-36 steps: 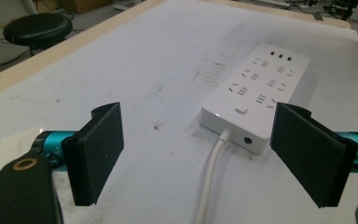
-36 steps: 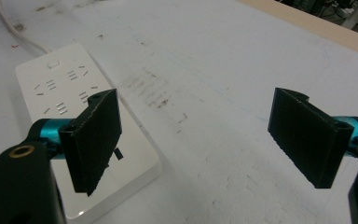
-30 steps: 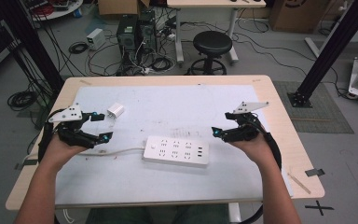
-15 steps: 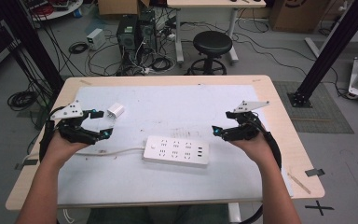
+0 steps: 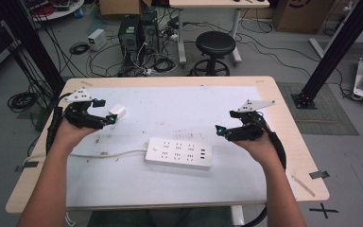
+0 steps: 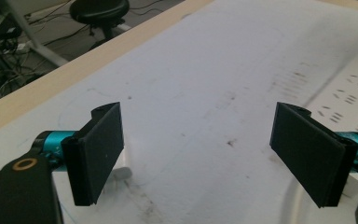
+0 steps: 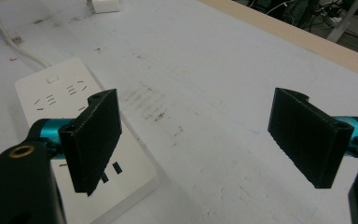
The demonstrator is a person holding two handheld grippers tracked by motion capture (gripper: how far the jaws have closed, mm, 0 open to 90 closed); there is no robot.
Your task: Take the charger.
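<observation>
Both hand-held grippers, left (image 5: 109, 119) and right (image 5: 219, 129), gape empty beside white power strip (image 5: 178, 152).

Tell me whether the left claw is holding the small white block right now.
No: in the left gripper view the left claw is wide open with bare table between its jaws, and the small white block lies just beyond it.

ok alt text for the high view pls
A person's hands hold the left gripper and right gripper, both open, over a white table. A power strip lies between them, and a small white adapter sits by the left gripper.
</observation>
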